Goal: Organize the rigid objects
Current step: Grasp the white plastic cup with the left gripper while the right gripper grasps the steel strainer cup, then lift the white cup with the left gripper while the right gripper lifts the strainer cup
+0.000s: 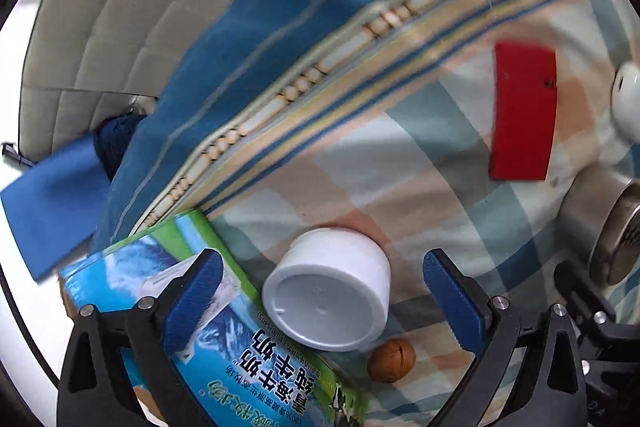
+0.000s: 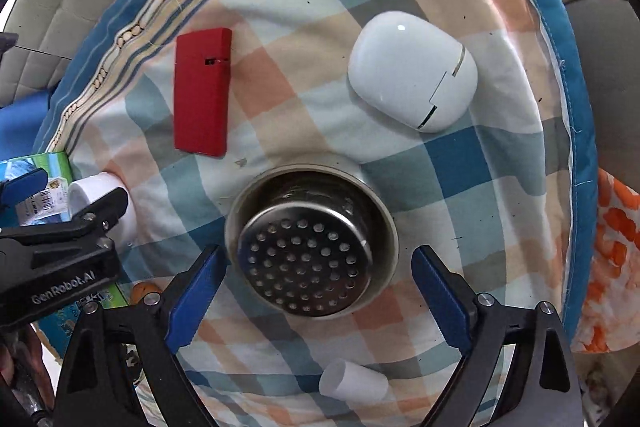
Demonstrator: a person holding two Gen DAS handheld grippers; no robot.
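My left gripper [image 1: 322,301] is open around a white plastic cap [image 1: 328,291] that lies on its side on the checked cloth [image 1: 420,163]. A green and blue milk carton [image 1: 240,339] lies under its left finger, and a brown nut [image 1: 391,361] is just below the cap. My right gripper [image 2: 318,297] is open around a perforated steel strainer cup [image 2: 310,245]. A red flat box [image 2: 202,91] and a white rounded case [image 2: 412,71] lie beyond it. A small white tube [image 2: 354,381] lies between the right gripper's arms.
The cloth covers a round cushion with a blue striped border [image 2: 576,99]. A padded beige seat back [image 1: 120,11] stands at the left. A blue mat [image 1: 48,203] lies at the lower left. An orange patterned fabric [image 2: 612,263] is at the right edge.
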